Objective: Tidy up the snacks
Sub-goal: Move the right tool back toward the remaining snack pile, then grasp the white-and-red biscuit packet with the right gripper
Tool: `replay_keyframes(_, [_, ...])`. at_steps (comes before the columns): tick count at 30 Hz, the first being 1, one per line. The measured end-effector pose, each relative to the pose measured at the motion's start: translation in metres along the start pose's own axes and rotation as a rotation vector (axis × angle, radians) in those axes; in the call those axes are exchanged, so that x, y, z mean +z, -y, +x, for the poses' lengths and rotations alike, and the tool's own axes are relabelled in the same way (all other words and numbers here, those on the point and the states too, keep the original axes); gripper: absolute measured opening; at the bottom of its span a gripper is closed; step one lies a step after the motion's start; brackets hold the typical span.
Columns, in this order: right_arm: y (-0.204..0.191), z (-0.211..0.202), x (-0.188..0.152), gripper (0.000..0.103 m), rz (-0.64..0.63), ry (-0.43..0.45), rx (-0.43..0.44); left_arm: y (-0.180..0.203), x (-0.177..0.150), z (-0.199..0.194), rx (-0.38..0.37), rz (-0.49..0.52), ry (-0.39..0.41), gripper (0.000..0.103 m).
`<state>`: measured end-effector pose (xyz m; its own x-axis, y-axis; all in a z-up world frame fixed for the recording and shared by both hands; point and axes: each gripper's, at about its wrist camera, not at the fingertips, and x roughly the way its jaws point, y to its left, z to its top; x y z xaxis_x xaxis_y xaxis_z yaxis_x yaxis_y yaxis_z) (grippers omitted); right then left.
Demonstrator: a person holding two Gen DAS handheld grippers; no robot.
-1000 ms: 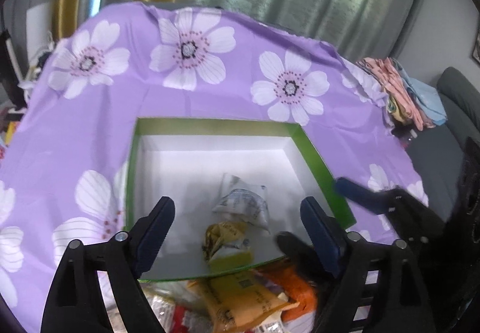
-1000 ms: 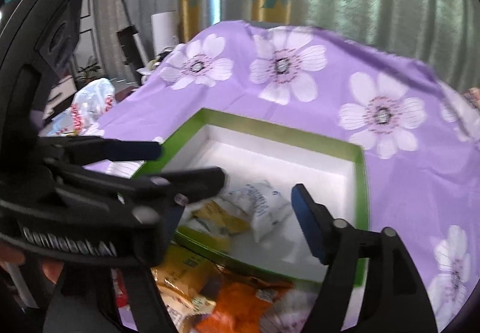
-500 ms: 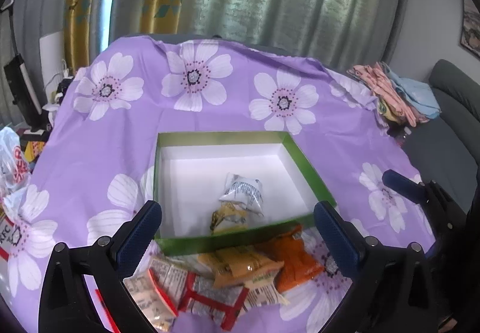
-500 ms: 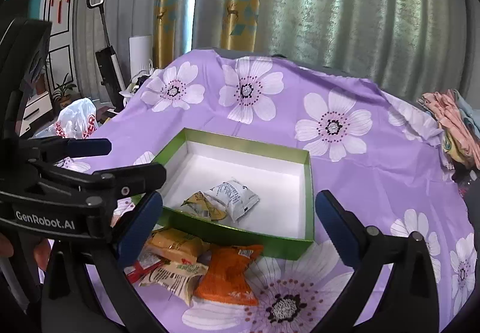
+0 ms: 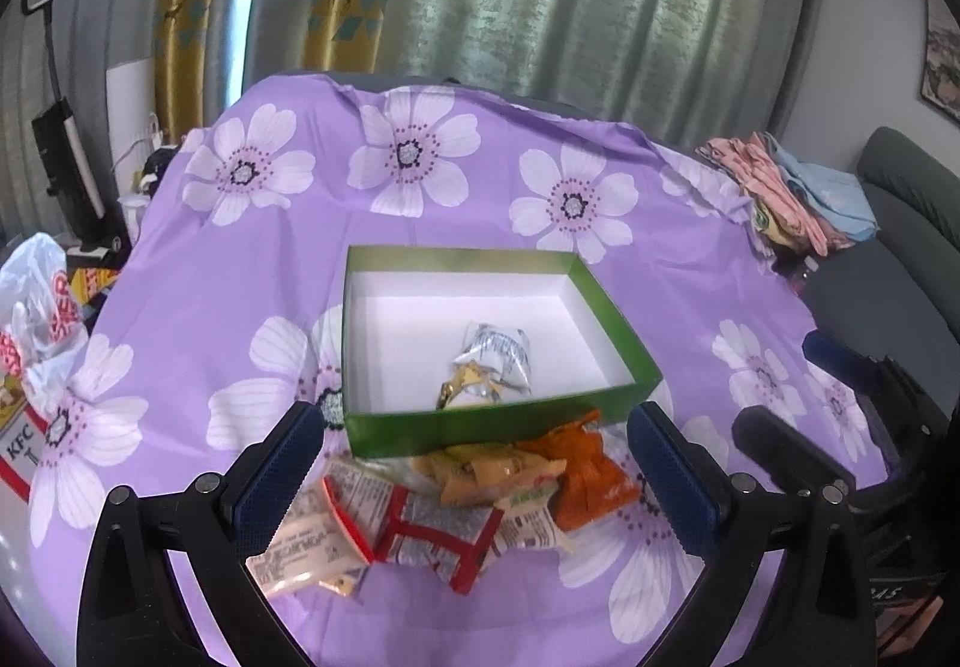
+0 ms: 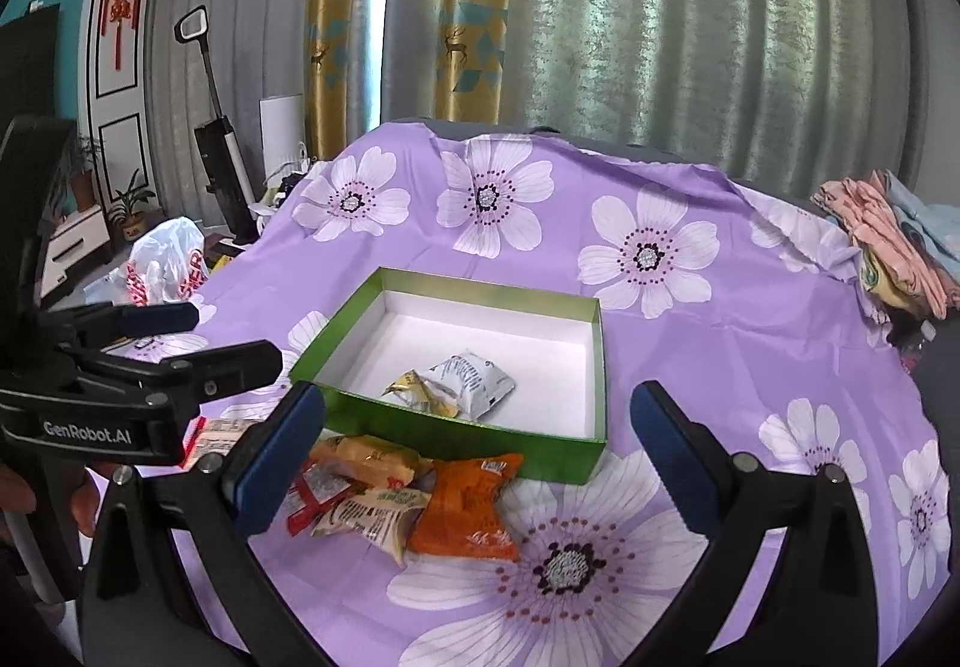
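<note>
Hovering over the near edge of the purple flowered cloth [image 5: 198, 271], the left gripper [image 5: 474, 463] and the right gripper [image 6: 474, 445] both have their blue-padded jaws spread wide with nothing between them. Just beyond sits the green box [image 6: 462, 436], white inside, holding a silver-white packet [image 6: 471, 376] with a small gold packet [image 6: 414, 391] touching its near side. Outside, against the box's near wall, lies a loose heap: an orange packet [image 6: 468, 511], a yellow packet [image 6: 372, 460], a red-and-white packet [image 5: 432, 532] and a pale packet [image 5: 306, 541]. Folded clothes [image 6: 888, 241] rest at the far right edge
</note>
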<state>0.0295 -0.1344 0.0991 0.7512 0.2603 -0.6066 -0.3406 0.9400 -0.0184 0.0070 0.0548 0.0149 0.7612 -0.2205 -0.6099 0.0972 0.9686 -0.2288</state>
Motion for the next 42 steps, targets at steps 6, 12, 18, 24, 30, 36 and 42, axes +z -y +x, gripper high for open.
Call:
replay_keyframes(6, [-0.004,-0.012,-0.006,0.103,0.002,0.003,-0.010,-0.004,-0.012,-0.012,0.002,-0.016,-0.002,0.101])
replay_keyframes(12, [-0.006,-0.020,-0.012,0.102,0.008,0.001,-0.009,-0.009,-0.022,-0.019,0.006,-0.023,-0.010,0.101])
replay_keyframes(18, [-0.012,-0.023,-0.019,0.102,0.008,-0.011,-0.002,-0.021,-0.033,-0.021,0.014,-0.053,-0.025,0.101])
replay_keyframes(24, [-0.021,-0.015,-0.032,0.102,0.010,-0.053,0.032,-0.046,-0.047,-0.020,0.047,-0.108,-0.051,0.101])
replay_keyframes(30, [-0.035,-0.003,-0.047,0.102,0.005,-0.091,0.144,-0.093,-0.074,-0.009,0.107,-0.215,-0.110,0.101])
replay_keyframes(36, [-0.066,0.018,-0.065,0.102,-0.035,-0.125,0.332,-0.123,-0.098,0.006,0.110,-0.290,-0.153,0.101])
replay_keyframes(42, [-0.110,0.044,-0.075,0.096,-0.134,-0.170,0.509,-0.137,-0.106,0.015,0.060,-0.354,-0.147,0.101])
